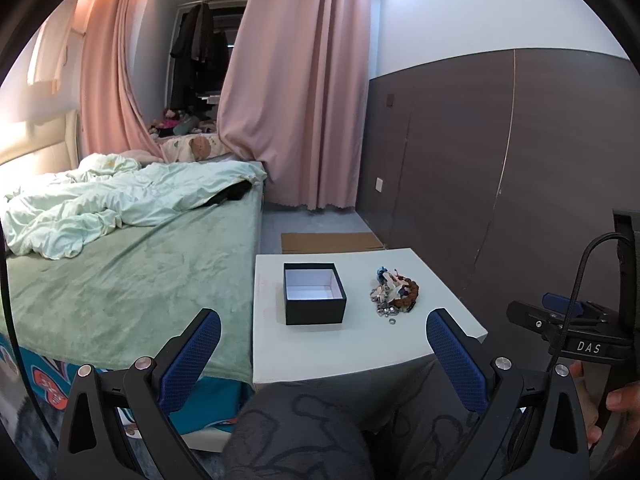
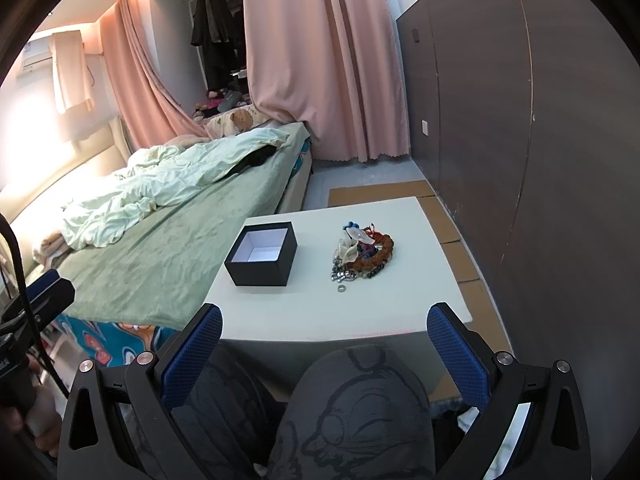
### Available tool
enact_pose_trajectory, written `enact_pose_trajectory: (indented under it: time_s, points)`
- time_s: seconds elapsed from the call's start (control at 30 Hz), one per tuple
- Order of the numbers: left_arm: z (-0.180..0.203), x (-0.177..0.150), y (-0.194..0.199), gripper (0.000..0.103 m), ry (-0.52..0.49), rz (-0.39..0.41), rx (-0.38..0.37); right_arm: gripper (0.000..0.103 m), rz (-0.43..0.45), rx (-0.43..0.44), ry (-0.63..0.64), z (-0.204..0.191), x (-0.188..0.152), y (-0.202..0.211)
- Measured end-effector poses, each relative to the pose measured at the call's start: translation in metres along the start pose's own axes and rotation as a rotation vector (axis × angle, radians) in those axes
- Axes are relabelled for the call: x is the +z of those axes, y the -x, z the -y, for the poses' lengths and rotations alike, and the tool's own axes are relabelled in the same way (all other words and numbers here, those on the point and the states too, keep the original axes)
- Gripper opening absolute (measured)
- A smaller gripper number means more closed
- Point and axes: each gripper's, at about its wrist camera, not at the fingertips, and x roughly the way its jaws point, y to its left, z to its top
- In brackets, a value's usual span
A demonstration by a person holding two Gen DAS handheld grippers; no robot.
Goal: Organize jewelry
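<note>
An open black box point(image 1: 315, 293) point(image 2: 262, 253) with a white inside stands on the small white table point(image 1: 352, 344) point(image 2: 392, 300), left of centre. To its right lies a heap of jewelry point(image 1: 395, 291) point(image 2: 362, 251): brown beads, blue and white pieces, silver links. A single small ring point(image 1: 392, 321) point(image 2: 341, 288) lies just in front of the heap. My left gripper point(image 1: 322, 342) is open, held back over the table's near edge, with nothing between its blue pads. My right gripper point(image 2: 324, 338) is also open and empty, short of the table.
A bed point(image 1: 132, 272) point(image 2: 160, 236) with green sheet and rumpled quilt butts against the table's left side. A brown panelled wall point(image 1: 500, 160) runs along the right. Cardboard sheets point(image 1: 332, 242) point(image 2: 448, 224) lie on the floor behind and beside the table. A person's patterned grey knees point(image 1: 304, 432) point(image 2: 356, 412) sit below the grippers.
</note>
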Motion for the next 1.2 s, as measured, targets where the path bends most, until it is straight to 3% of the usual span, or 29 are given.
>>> enact_pose_trajectory:
  time_s: [0.83,1.2]
  points:
    - [0.021,0.004,0.01,0.103,-0.037,-0.006,-0.011,0.103,0.022,-0.014,-0.016,0.014,-0.002,0.021]
    - [0.025,0.013,-0.02,0.103,-0.049,-0.071,-0.033,0.103,0.001,0.024,-0.08,0.044,0.007,0.003]
